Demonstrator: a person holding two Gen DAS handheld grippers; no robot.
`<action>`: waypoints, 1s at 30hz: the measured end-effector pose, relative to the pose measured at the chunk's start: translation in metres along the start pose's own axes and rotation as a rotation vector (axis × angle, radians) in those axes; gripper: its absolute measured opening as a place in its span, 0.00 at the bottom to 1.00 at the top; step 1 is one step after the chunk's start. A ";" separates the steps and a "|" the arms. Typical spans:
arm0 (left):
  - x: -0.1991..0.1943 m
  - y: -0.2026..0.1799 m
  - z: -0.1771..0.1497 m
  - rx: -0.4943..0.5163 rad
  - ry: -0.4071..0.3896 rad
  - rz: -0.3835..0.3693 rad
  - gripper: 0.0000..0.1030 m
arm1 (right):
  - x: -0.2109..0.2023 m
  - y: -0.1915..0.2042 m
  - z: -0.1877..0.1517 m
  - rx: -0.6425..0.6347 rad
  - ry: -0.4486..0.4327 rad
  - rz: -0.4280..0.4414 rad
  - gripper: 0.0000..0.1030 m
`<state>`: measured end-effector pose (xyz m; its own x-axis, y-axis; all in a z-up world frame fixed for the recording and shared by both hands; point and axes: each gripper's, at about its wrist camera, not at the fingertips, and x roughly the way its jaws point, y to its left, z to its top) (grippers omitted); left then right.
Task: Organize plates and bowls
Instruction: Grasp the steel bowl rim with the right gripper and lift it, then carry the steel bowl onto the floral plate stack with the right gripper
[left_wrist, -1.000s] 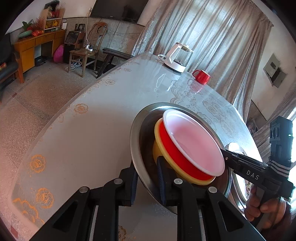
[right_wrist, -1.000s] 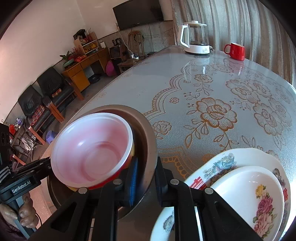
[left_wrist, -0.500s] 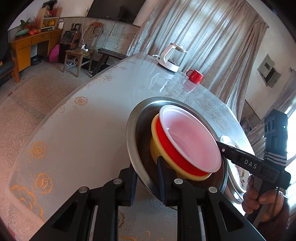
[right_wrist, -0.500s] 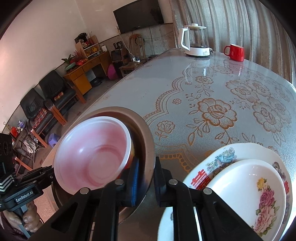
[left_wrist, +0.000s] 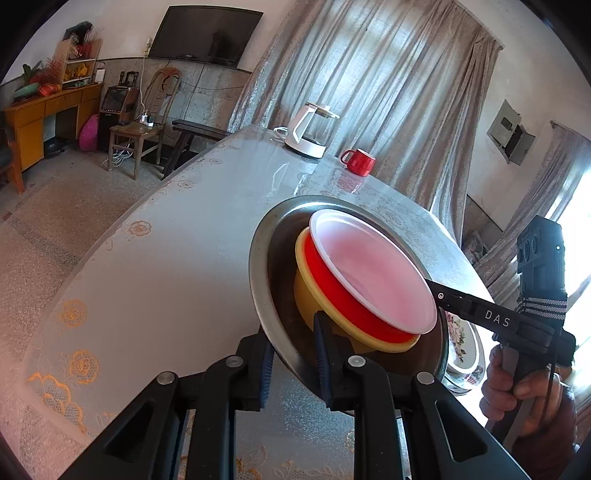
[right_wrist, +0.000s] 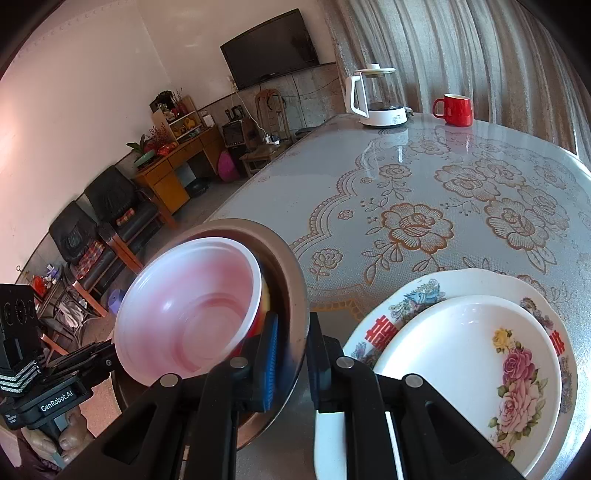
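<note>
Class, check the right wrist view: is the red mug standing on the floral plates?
No: the red ceramic mug stands on the far table edge beside the white electric kettle, well apart from the stacked floral porcelain plates.

The left hand-held gripper (left_wrist: 293, 360) has its two blue-padded fingers (left_wrist: 322, 352) closed on a thin rim, one on each face. The right hand-held gripper (right_wrist: 291, 354) is clamped the same way on the opposite edge, fingers (right_wrist: 269, 354) pinching from both sides. A bare hand (left_wrist: 517, 391) wraps the right one's handle, low and upright; another hand (right_wrist: 48, 439) grips the left handle.
</note>
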<state>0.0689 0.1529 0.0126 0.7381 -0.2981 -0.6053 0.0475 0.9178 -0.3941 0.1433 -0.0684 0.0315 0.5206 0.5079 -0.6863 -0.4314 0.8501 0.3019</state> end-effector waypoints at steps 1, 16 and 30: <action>0.000 -0.005 0.001 0.009 -0.003 -0.005 0.20 | -0.004 -0.001 0.000 0.004 -0.009 -0.001 0.13; 0.020 -0.081 0.013 0.123 0.040 -0.133 0.21 | -0.077 -0.052 -0.007 0.106 -0.137 -0.101 0.13; 0.061 -0.131 0.011 0.158 0.161 -0.232 0.22 | -0.116 -0.104 -0.024 0.223 -0.178 -0.221 0.13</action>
<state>0.1151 0.0178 0.0347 0.5802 -0.5301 -0.6184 0.3148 0.8462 -0.4299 0.1102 -0.2196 0.0640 0.7118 0.3083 -0.6311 -0.1334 0.9415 0.3095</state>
